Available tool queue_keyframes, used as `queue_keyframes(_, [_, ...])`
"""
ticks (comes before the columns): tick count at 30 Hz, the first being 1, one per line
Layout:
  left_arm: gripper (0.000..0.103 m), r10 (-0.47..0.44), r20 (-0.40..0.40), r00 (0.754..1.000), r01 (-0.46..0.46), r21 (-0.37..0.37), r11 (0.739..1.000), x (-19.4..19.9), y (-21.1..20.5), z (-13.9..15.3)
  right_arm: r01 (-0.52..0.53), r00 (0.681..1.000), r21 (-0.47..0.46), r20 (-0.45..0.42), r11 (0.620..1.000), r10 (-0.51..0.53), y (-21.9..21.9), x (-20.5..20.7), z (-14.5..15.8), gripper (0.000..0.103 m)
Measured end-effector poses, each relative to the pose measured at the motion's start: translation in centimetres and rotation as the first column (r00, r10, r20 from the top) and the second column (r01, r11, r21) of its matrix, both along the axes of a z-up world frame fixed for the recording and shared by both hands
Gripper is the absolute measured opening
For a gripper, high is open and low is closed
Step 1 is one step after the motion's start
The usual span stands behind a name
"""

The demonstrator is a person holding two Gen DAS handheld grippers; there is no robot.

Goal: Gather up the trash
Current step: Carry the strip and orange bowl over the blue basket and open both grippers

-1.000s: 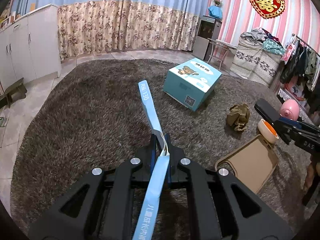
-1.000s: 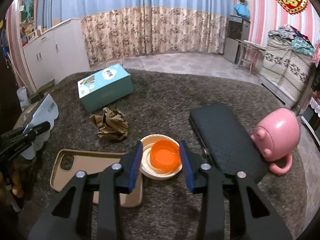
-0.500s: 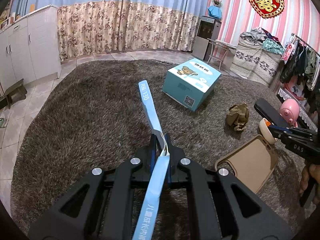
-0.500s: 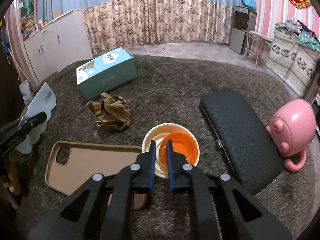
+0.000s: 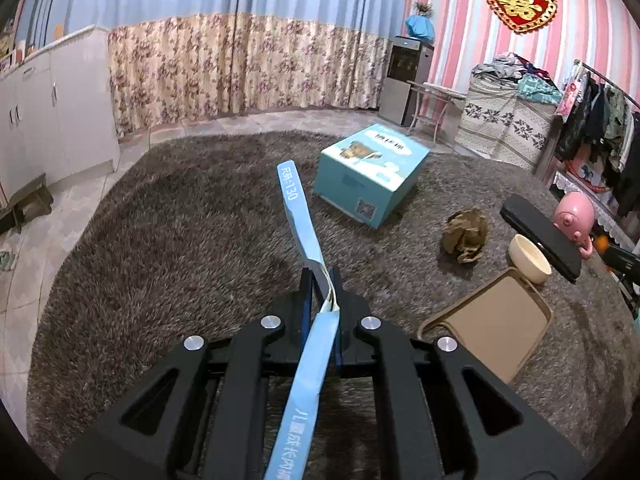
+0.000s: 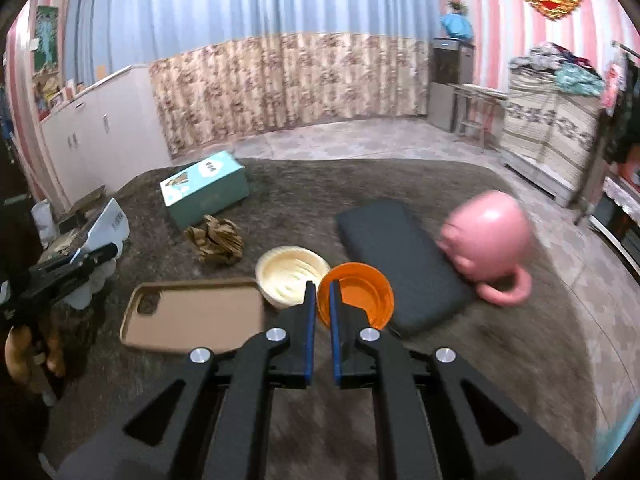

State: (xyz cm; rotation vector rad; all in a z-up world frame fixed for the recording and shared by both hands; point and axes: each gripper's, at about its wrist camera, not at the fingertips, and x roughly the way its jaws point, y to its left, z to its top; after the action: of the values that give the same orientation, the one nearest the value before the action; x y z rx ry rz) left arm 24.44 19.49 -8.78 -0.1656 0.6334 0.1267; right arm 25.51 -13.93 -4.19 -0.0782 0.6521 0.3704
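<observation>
Pinching the near rim of an orange cup point(image 6: 356, 294), the right gripper point(image 6: 321, 300) has its blue pads closed on the thin wall, with the cup clear of the cream bowl point(image 6: 291, 280) just to its left. Off to that side, the left gripper point(image 5: 320, 280) is clamped on a folded blue-and-white package point(image 5: 298, 216), which stands up edge-on between its pads and runs back under the camera.

Ahead of the right gripper lie a black case point(image 6: 400, 264) and, beyond it to the right, a pink pig mug point(image 6: 486, 240) lying on its side; low to the left sits a tan phone case point(image 6: 196, 314). Further ahead and left, a crumpled brown paper point(image 6: 216, 238) rests just in front of a teal box point(image 6: 204, 186), all on the shaggy brown rug point(image 6: 500, 352).

Judging by the task, the step under way is carrying the cup off as rubbish. A grip on one thin rim will likely let the cup swing or slip, so it wants a level, unhurried carry, kept clear of the black case and the mug. No bin shows in either view, so where both loads go cannot be told. The brown paper looks the likeliest piece left to gather; bowl, mug and cases seem keepers.
</observation>
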Motion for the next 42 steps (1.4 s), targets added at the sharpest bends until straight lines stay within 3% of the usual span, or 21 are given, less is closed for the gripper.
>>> queue_keyframes(8, [0.007, -0.111, 0.066, 0.992, 0.11, 0.032, 0.993, -1.9, -5.4, 4.0, 0.22, 0.975, 0.014, 0.02, 0.975, -0.221, -11.8, -6.1, 2.1, 0.007])
queue_keyframes(13, [0.007, -0.226, 0.12, 0.967, 0.224, 0.036, 0.974, -3.0, -11.5, 7.2, 0.375, 0.926, -0.022, 0.055, 0.927, -0.374, -18.7, -9.7, 3.1, 0.007])
queue_keyframes(18, [0.007, -0.339, 0.137, 0.931, 0.336, 0.042, 0.941, -3.3, -19.2, 8.4, 0.525, 0.849, 0.005, 0.076, 0.851, -0.523, -25.5, -12.3, 2.7, 0.007])
queue_keyframes(24, [0.007, -0.489, 0.121, 0.864, 0.492, 0.006, 0.87, -4.0, -29.4, 7.5, 0.642, 0.762, 0.027, 0.086, 0.766, -0.642, -30.9, -13.9, 2.3, 0.007])
queue_keyframes(25, [0.007, -0.526, 0.117, 0.842, 0.53, -0.003, 0.848, -3.9, -31.7, 7.3, 0.654, 0.752, 0.029, 0.082, 0.756, -0.654, -31.7, -14.0, 2.1, 0.007])
queue_keyframes(27, [0.007, -0.568, 0.113, 0.816, 0.571, 0.0, 0.821, -4.1, -34.6, 7.0, 0.674, 0.735, 0.034, 0.065, 0.738, -0.675, -33.3, -14.0, 1.4, 0.007])
queue_keyframes(31, [0.007, -0.664, 0.111, 0.739, 0.665, 0.032, 0.746, -4.9, -41.9, 6.2, 0.704, 0.709, 0.035, 0.04, 0.71, -0.704, -36.0, -13.8, 0.3, 0.007])
queue_keyframes(34, [0.007, -0.707, 0.11, 0.699, 0.706, 0.052, 0.706, -5.3, -46.1, 5.6, 0.715, 0.697, 0.056, 0.029, 0.697, -0.717, -37.9, -14.2, 0.0, 0.007])
queue_keyframes(42, [0.007, -0.81, 0.098, 0.578, 0.812, 0.023, 0.583, -6.5, -55.6, 5.1, 0.767, 0.638, 0.095, -0.007, 0.635, -0.77, -42.0, -16.0, -1.2, 0.007])
